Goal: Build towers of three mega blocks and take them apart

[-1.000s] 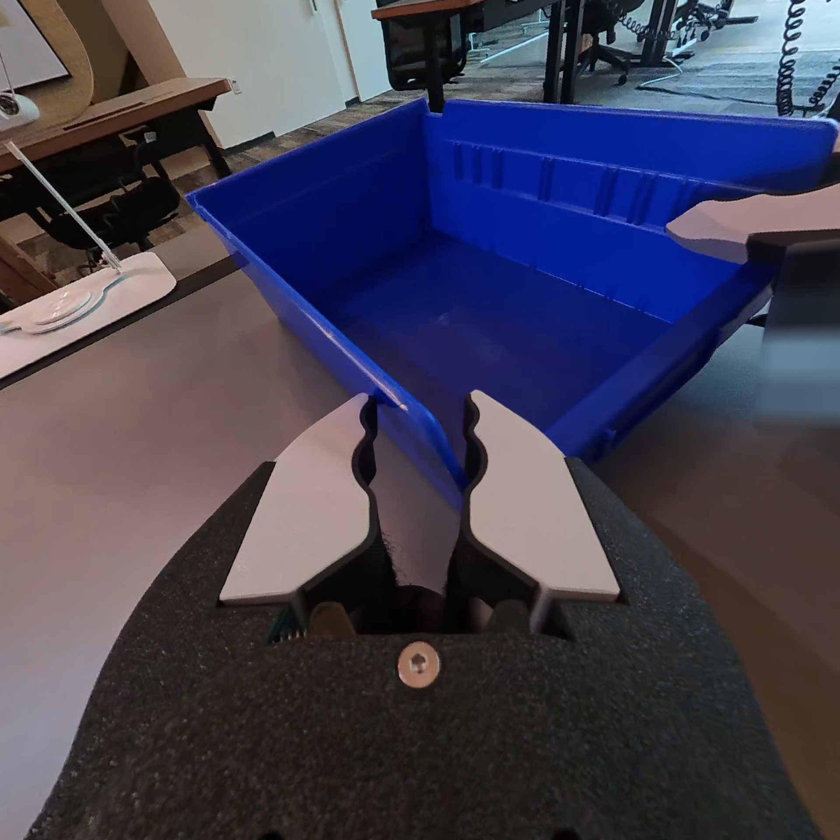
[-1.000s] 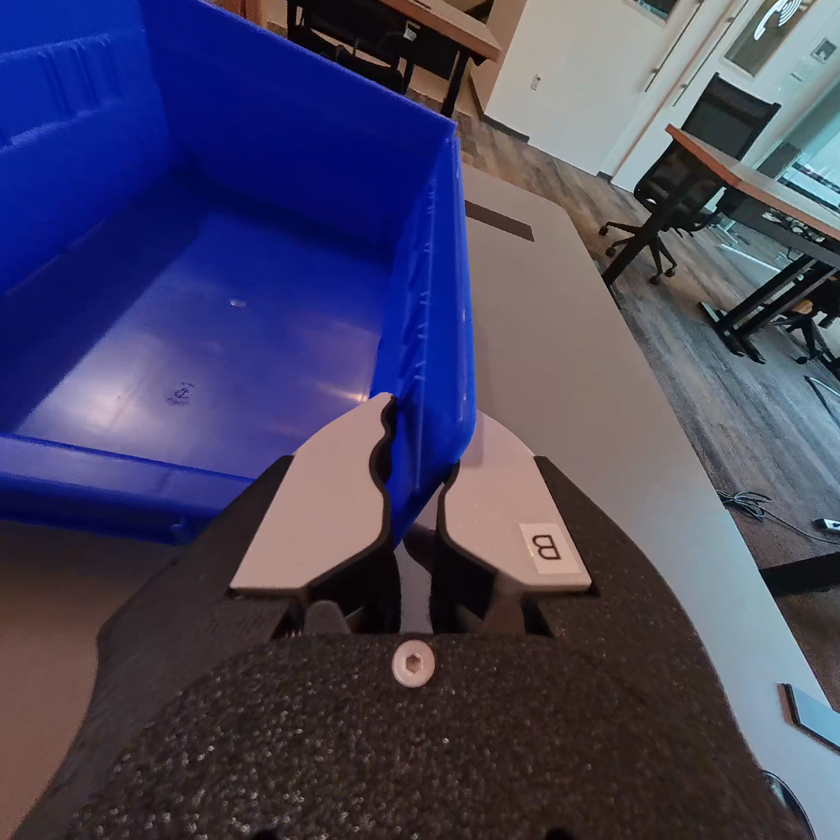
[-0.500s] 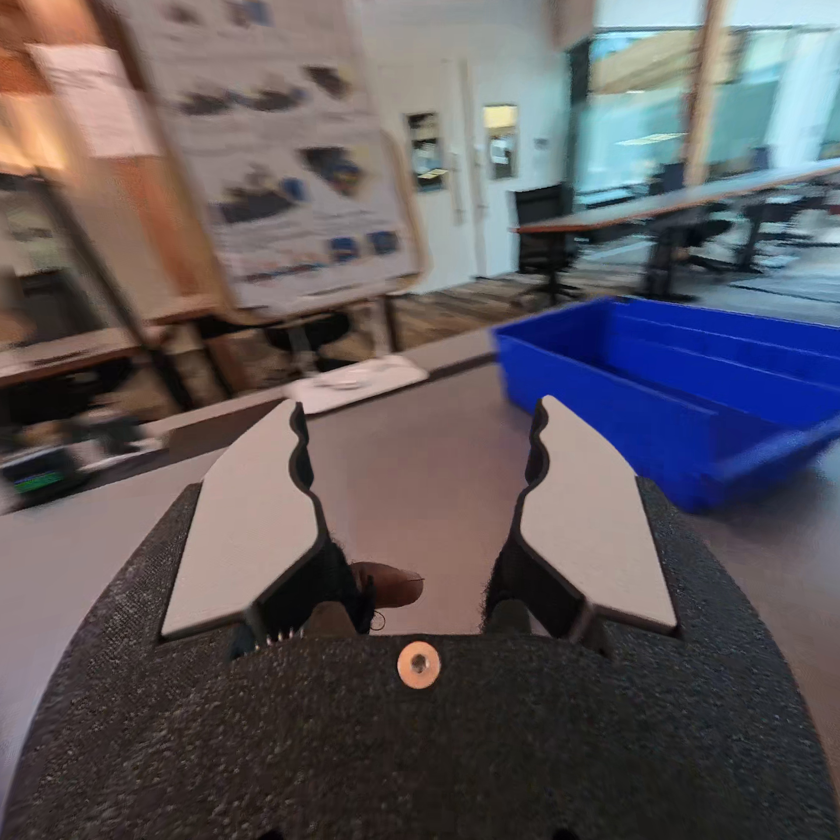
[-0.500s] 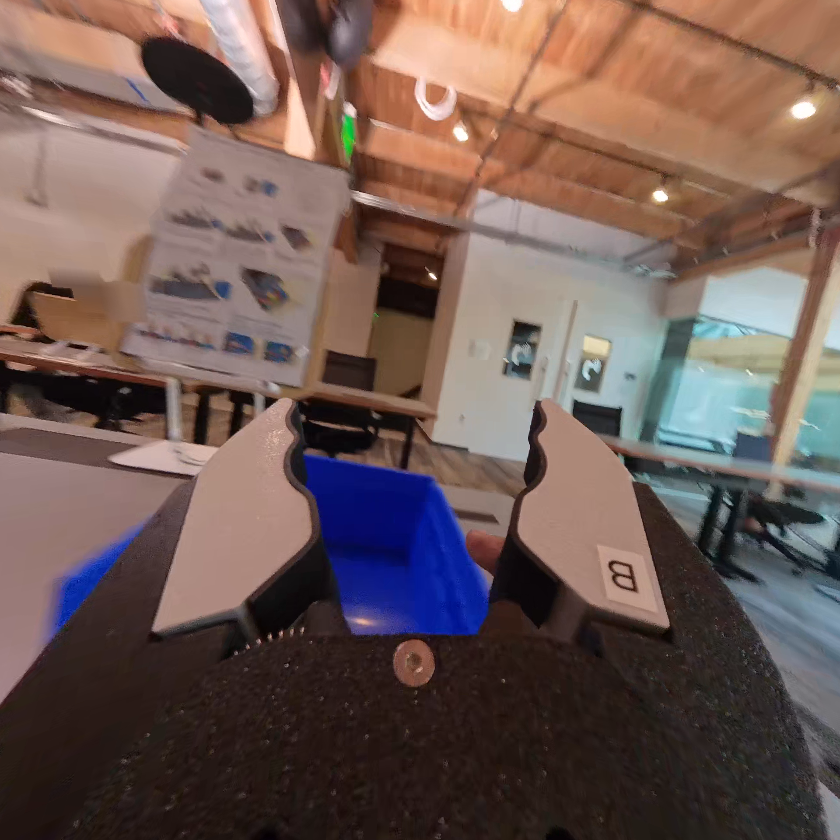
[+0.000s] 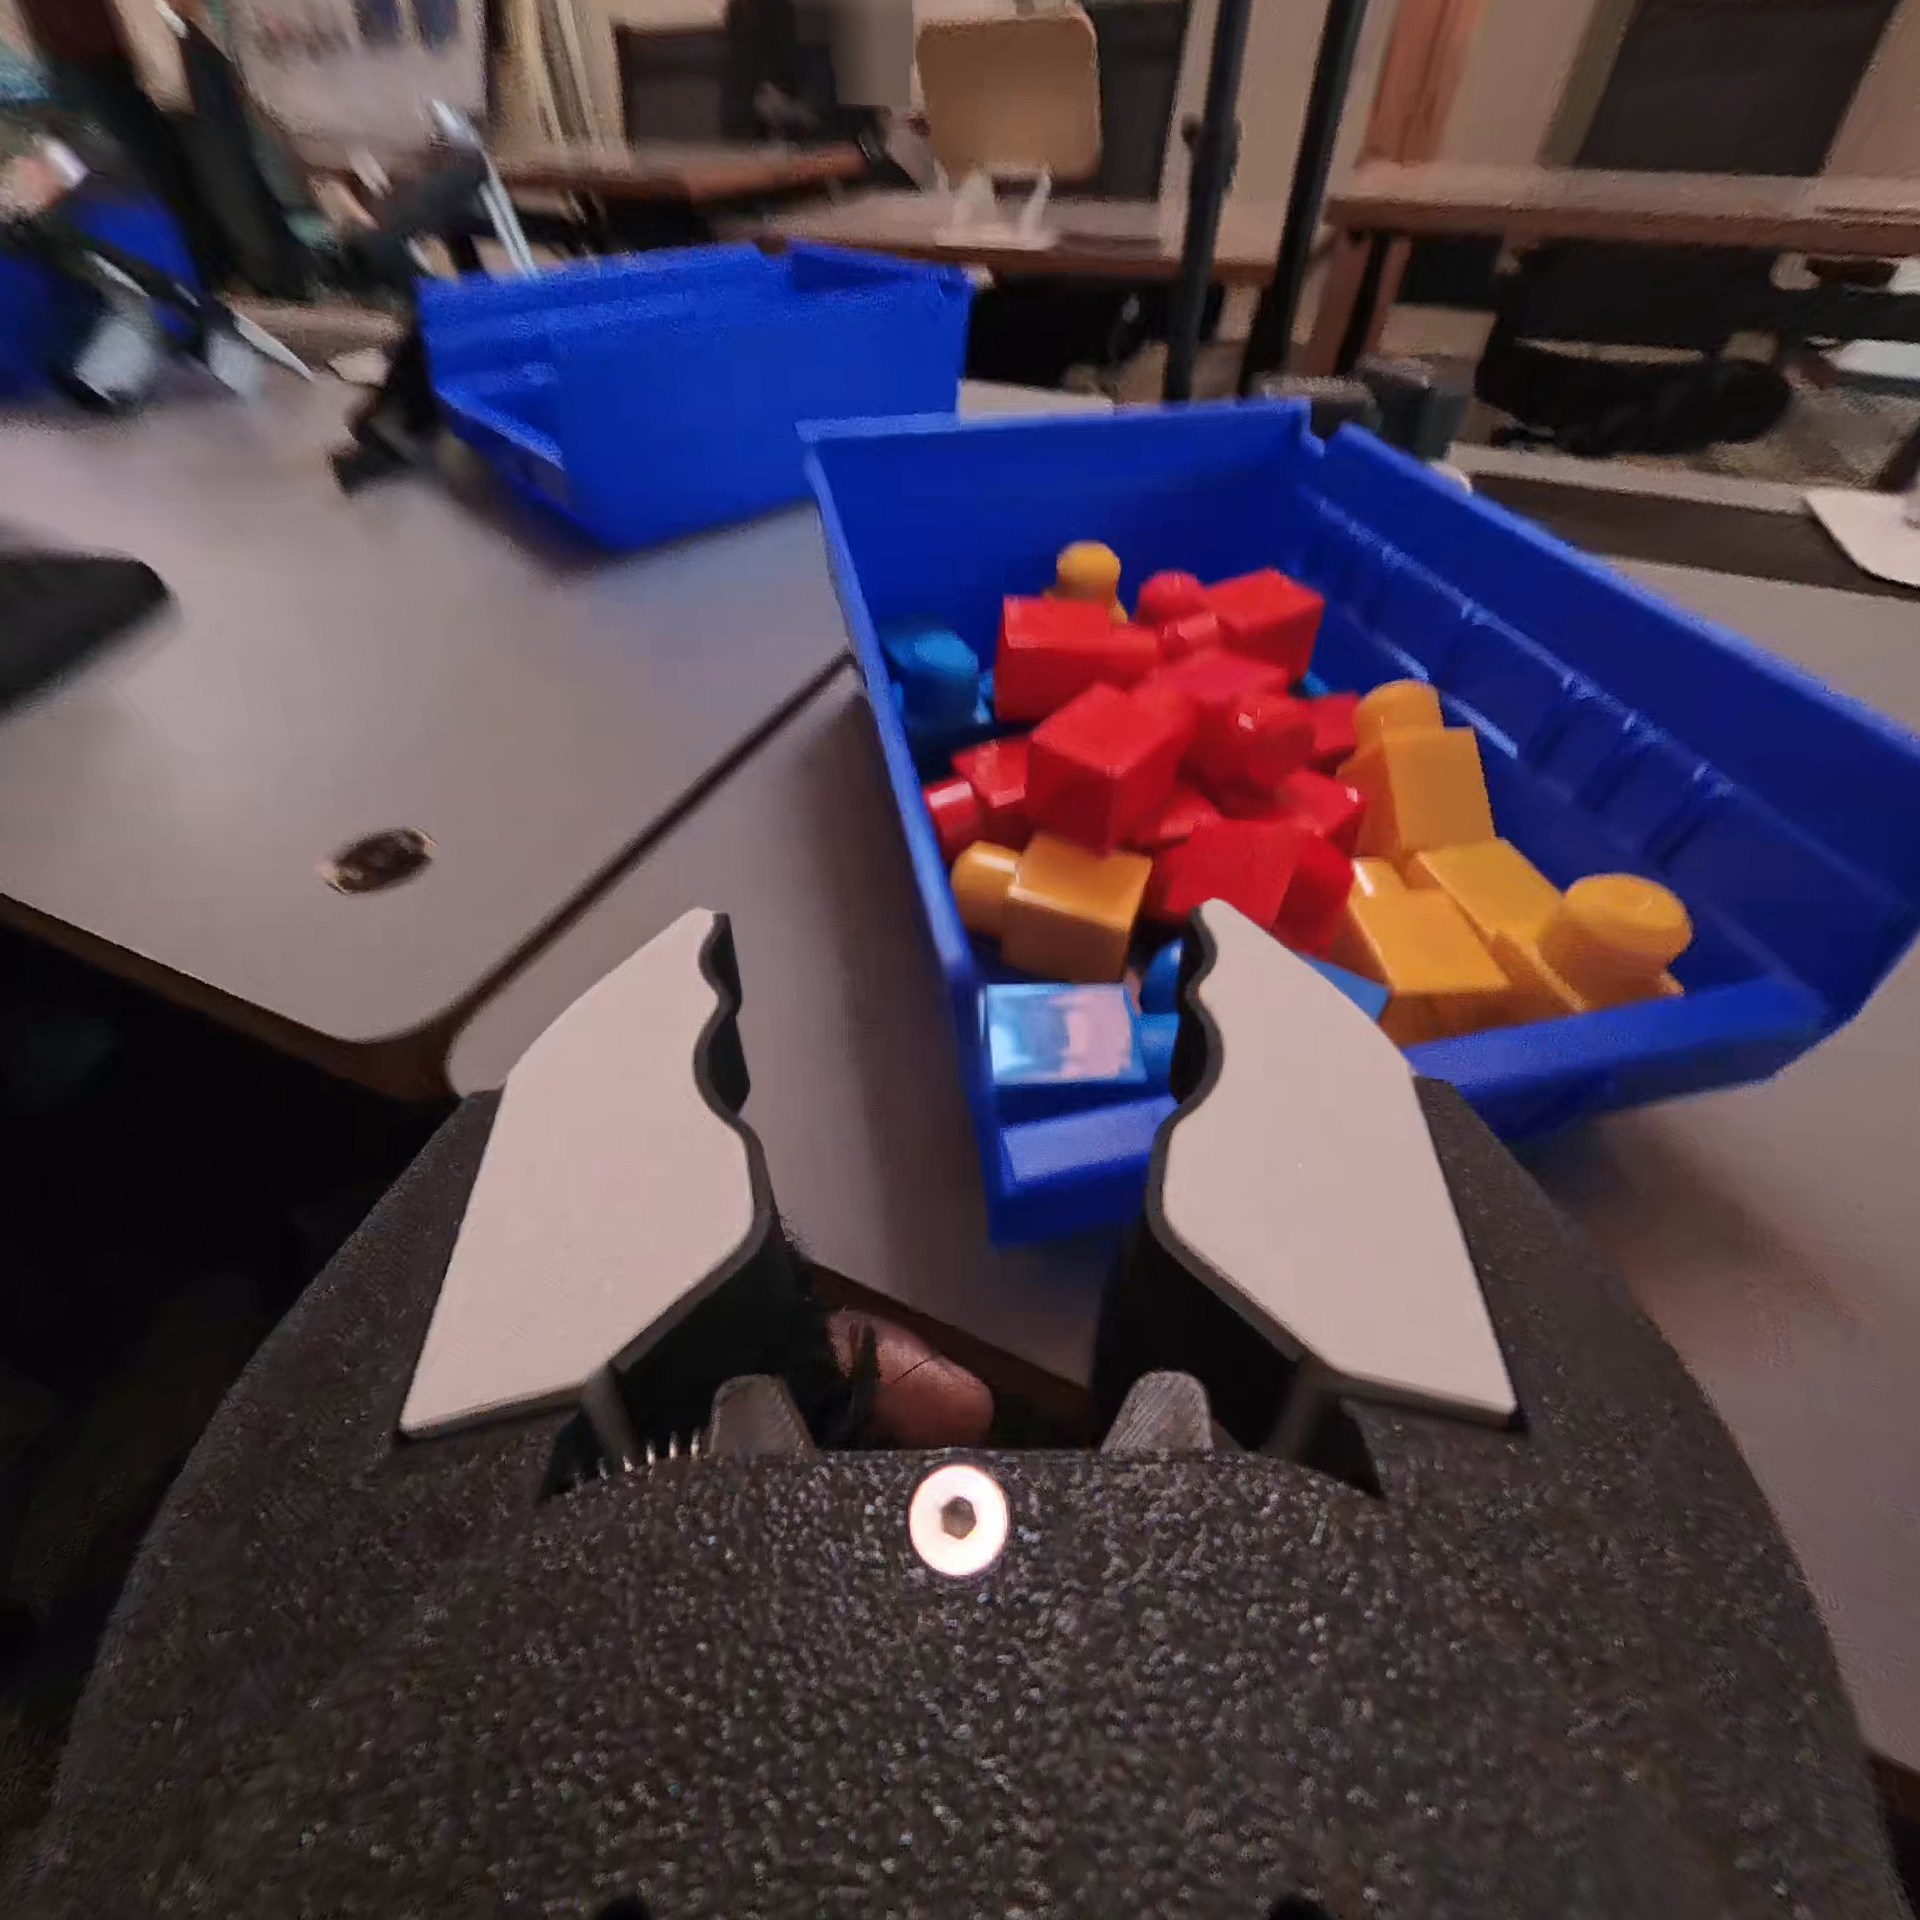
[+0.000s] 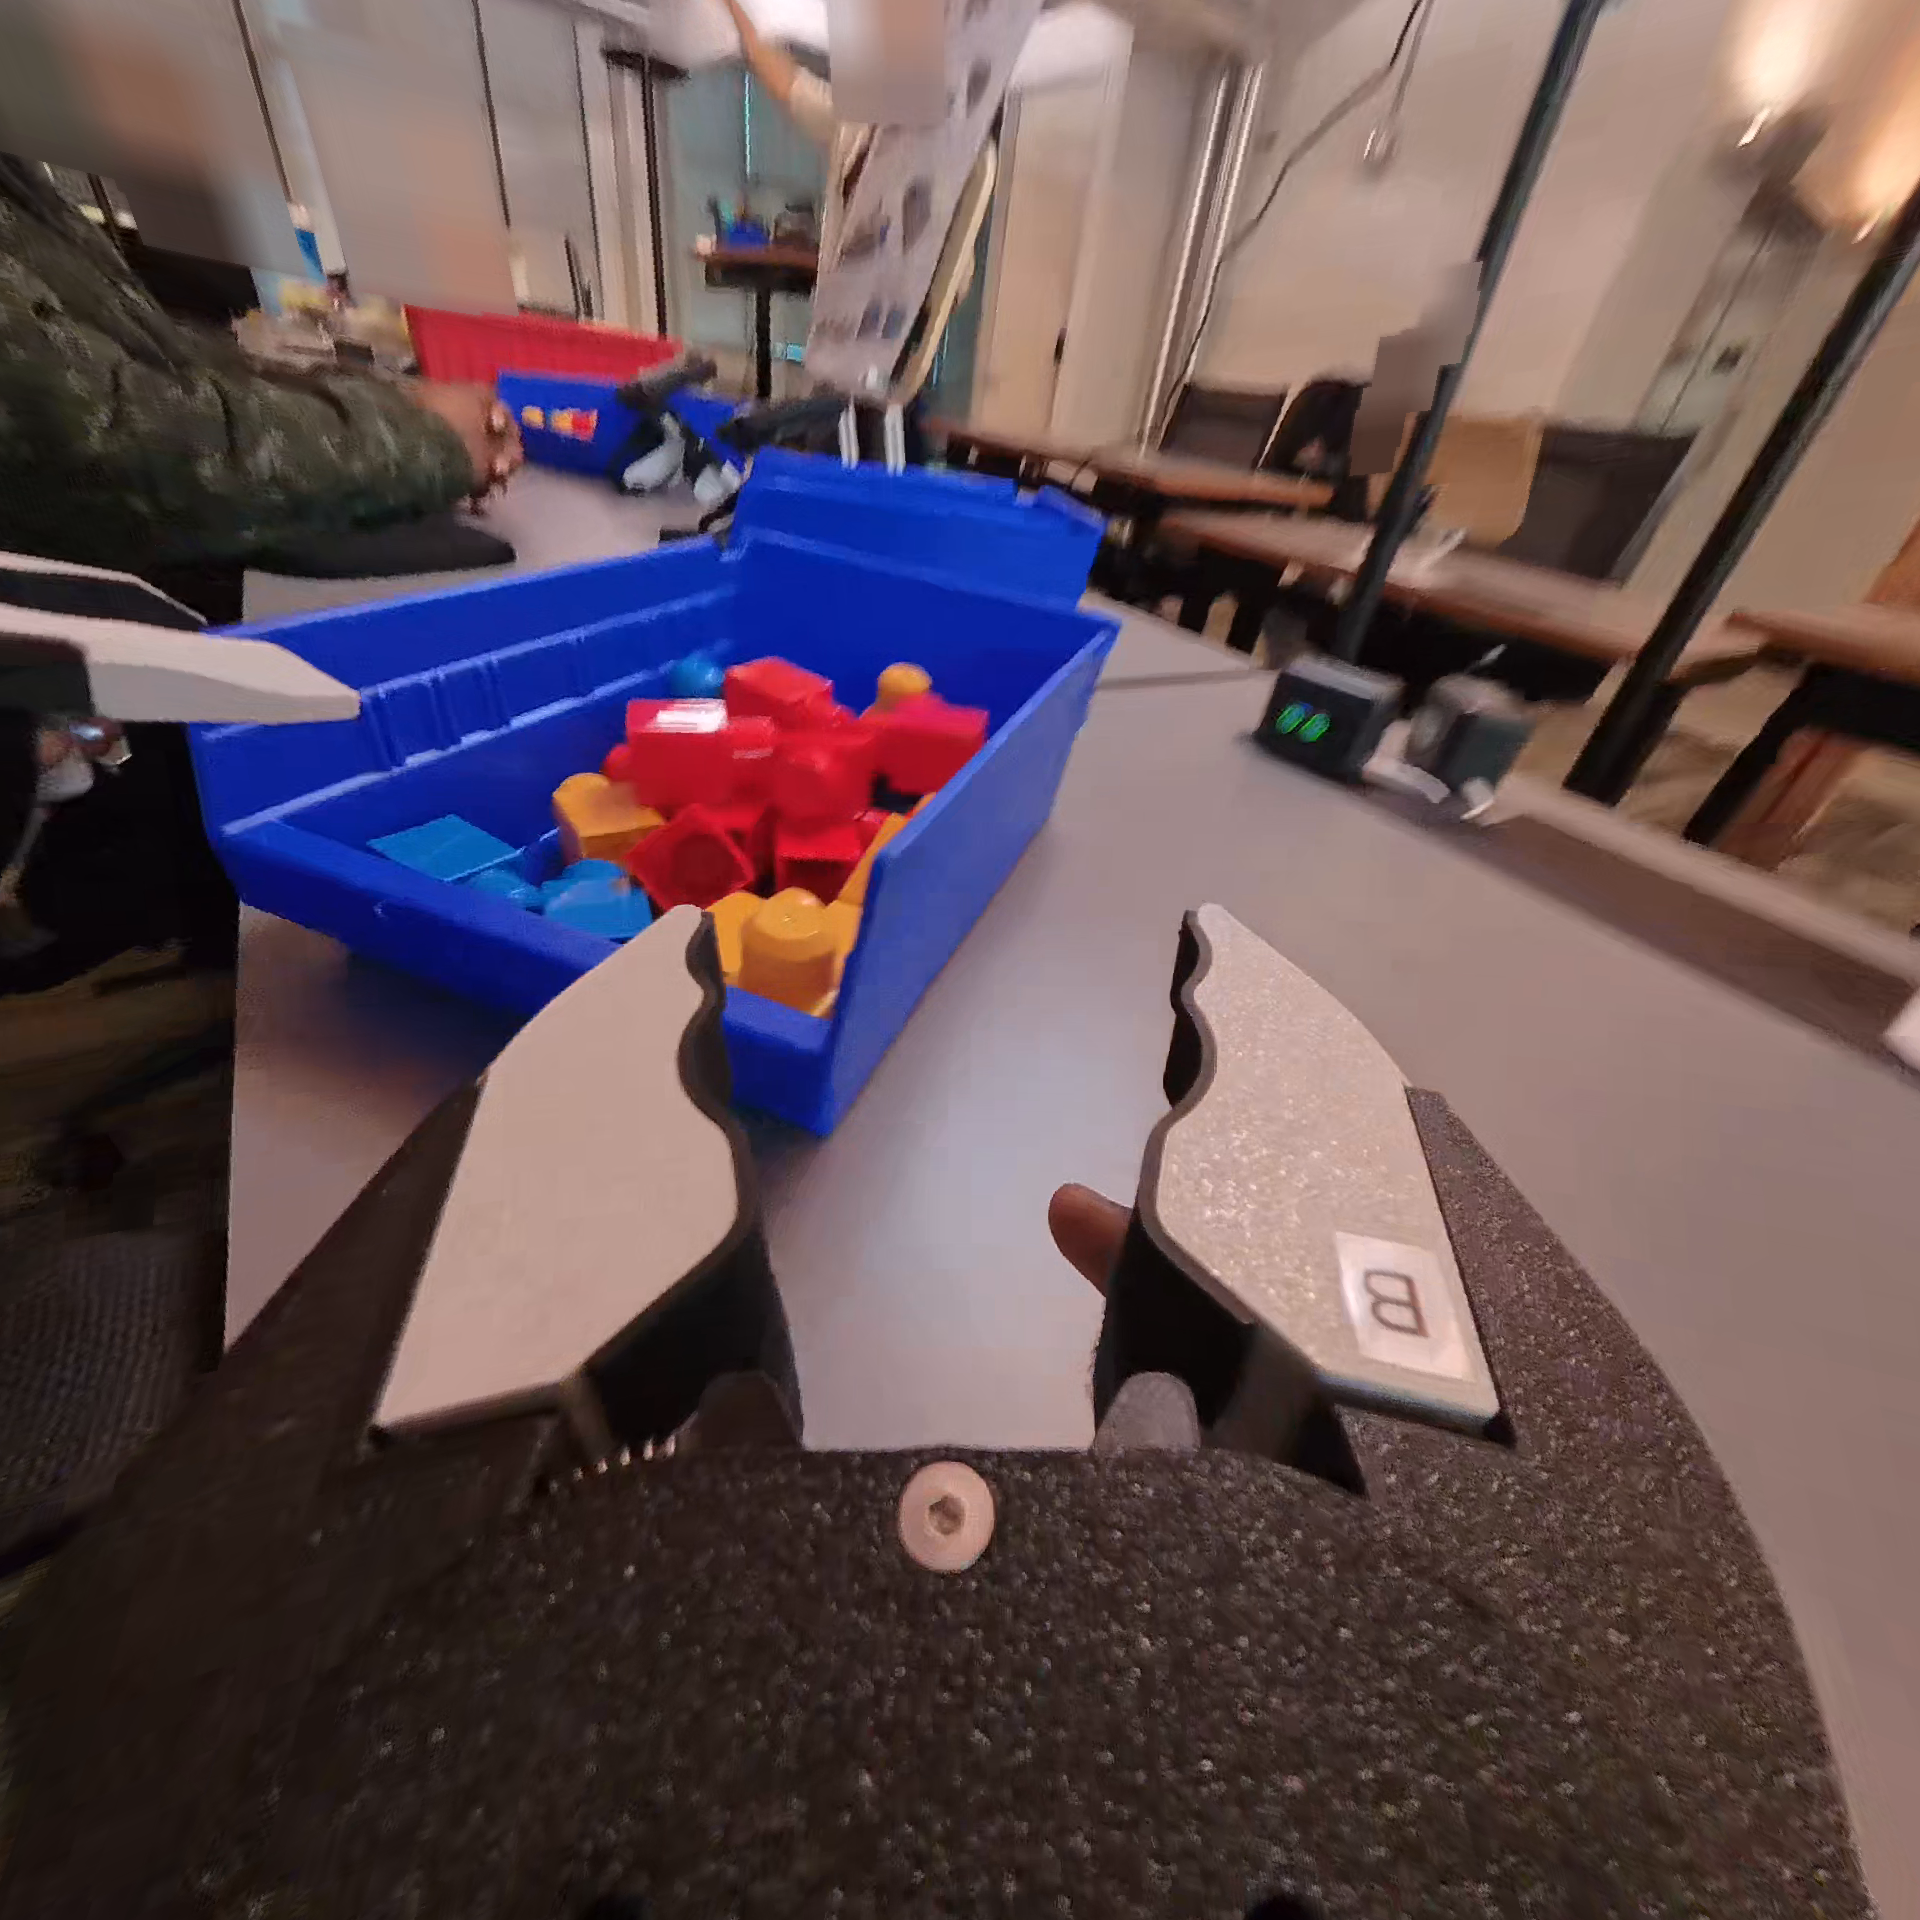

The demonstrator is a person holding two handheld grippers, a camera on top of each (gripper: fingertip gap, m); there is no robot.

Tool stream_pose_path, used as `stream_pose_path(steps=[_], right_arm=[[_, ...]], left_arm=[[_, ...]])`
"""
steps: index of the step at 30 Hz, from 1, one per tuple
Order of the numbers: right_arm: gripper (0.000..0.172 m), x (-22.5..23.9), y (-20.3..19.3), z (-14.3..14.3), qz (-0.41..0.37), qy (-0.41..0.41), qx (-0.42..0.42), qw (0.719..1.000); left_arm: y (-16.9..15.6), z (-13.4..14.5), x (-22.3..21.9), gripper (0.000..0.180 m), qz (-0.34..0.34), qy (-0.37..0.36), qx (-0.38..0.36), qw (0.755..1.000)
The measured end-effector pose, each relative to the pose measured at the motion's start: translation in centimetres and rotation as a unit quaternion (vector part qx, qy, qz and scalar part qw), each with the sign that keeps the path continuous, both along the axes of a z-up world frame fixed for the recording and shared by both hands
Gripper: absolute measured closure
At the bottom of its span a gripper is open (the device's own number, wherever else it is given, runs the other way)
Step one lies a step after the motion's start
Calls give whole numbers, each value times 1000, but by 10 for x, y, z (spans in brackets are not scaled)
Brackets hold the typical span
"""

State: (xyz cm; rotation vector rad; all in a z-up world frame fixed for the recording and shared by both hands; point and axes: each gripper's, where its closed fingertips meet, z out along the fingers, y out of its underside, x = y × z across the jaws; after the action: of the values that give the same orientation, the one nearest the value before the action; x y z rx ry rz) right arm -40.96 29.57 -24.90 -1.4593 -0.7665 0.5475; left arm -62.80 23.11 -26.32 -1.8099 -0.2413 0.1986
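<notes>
Grey scalloped fingers (image 5: 1320, 1174) on black textured body

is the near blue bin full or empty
Partly full. The near blue bin holds a loose heap of red blocks, yellow blocks and blue blocks, below its rim.

Both views carry motion blur; we cannot resolve block edges cleanly. In the left wrist view, the right finger (image 5: 1309, 1143) of the left hand-held gripper (image 5: 956, 997) covers part of the blue blocks (image 5: 1065, 1034) at the near end of the blue bin (image 5: 1621, 727). The second blue bin (image 5: 686, 384) behind is smeared, its contents hidden by its wall. In the right wrist view, the left finger (image 6: 592, 1164) covers the bin's near corner and part of an orange block (image 6: 790, 945). The other hand-held gripper (image 6: 208, 675) is cut off by the left edge. Mosaic patches overlie the background. The small device (image 6: 1314, 712) on the bench (image 6: 1351, 987) is too blurred to identify.
</notes>
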Motion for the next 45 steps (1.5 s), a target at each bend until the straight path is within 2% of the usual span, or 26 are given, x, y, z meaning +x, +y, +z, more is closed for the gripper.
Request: stream_pose_path(steps=[2,4,5,6,7,8,11,13,17,22,31,39,45], right_arm=[[92,-23,12,-20,-5,-13,-44,999],[97,-36,20,-37,-10,-49,-78,996],[106,-40,22,-44,-7,-69,-93,993],[124,-42,23,-49,-5,-84,-100,991],[158,-45,23,-53,3,-104,-94,990],[162,-45,23,-53,-3,-123,-78,989],[161,-38,20,-52,-34,-199,-3,979],[160,-32,16,-53,-43,-215,9,976],[160,-16,21,-44,-75,-221,23,972],[158,-10,34,-51,-105,-227,1,968],[157,21,51,-52,-161,-211,-29,964],[158,67,61,-55,-208,-211,-43,954],[158,78,56,-55,-214,-209,-43,953]], left_arm=[[5,-18,0,107,-33,-32,-1,999],[12,-24,14,115,-88,-87,19,992],[15,-27,18,126,-105,-113,22,988],[17,-31,16,134,-101,-121,23,987],[17,-33,8,156,-81,-105,23,991],[18,-34,5,160,-82,-77,18,993],[26,-36,2,169,-65,10,-27,997],[37,-35,0,175,-58,72,-46,995],[68,-29,13,177,-109,65,-42,991],[108,-28,18,177,-147,75,-48,985],[150,-22,51,176,-198,87,-49,975],[163,-33,96,177,-233,93,-59,966],[164,-33,110,176,-238,90,-53,966]])
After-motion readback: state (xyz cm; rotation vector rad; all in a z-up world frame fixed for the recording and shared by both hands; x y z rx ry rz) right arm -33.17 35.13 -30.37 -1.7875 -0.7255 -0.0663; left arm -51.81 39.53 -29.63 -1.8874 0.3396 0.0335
